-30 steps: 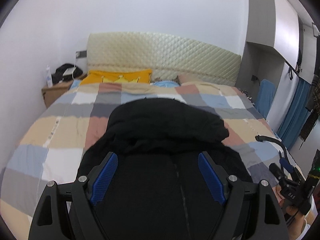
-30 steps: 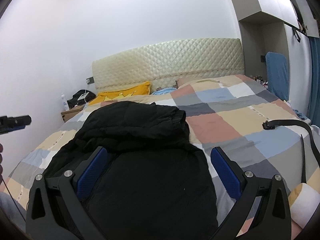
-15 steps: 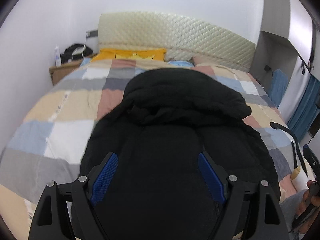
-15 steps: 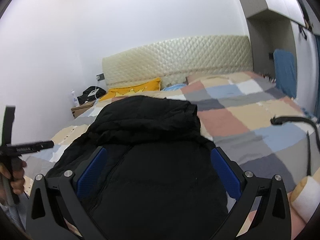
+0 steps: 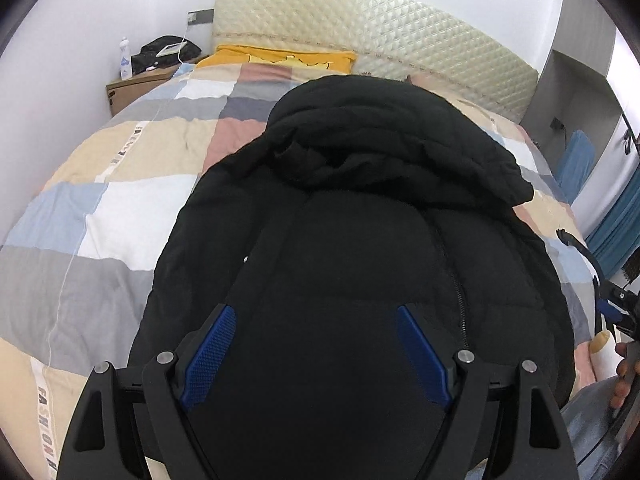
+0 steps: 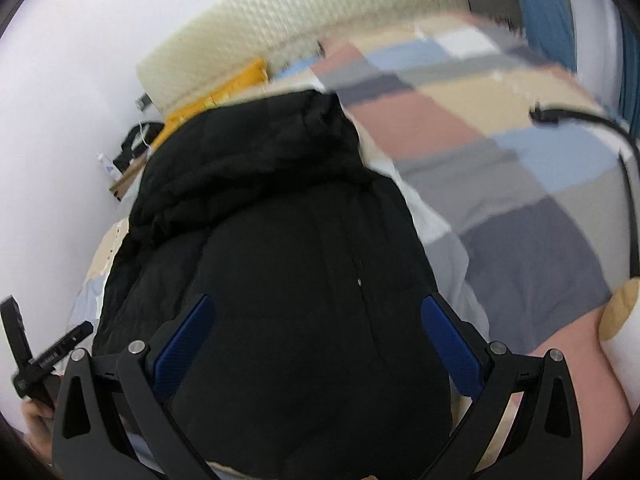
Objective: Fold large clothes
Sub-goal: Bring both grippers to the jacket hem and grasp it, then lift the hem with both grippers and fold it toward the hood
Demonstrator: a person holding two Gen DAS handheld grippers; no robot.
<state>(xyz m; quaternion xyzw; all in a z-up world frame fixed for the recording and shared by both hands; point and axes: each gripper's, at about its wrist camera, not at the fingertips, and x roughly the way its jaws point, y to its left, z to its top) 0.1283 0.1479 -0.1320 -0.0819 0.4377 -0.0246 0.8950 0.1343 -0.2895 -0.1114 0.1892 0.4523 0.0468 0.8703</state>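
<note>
A large black hooded puffer jacket (image 5: 360, 208) lies on the bed, hood towards the headboard, front zip up. It also shows in the right wrist view (image 6: 280, 220), which is blurred. My left gripper (image 5: 316, 320) is open and empty, hanging over the jacket's lower body. My right gripper (image 6: 316, 312) is open and empty, over the jacket's lower right part. The right gripper shows at the right edge of the left wrist view (image 5: 616, 304). The left gripper shows at the left edge of the right wrist view (image 6: 48, 352).
The bed has a checked quilt (image 5: 120, 184), a cream padded headboard (image 5: 360, 36) and a yellow pillow (image 5: 280, 58). A nightstand (image 5: 136, 84) with a bottle and a bag stands at the far left. A black strap (image 6: 592, 128) lies on the quilt's right side.
Both grippers have tilted down and come in over the jacket, which now fills more of both views. The right wrist view has swung and blurred. Both grippers stay open.
</note>
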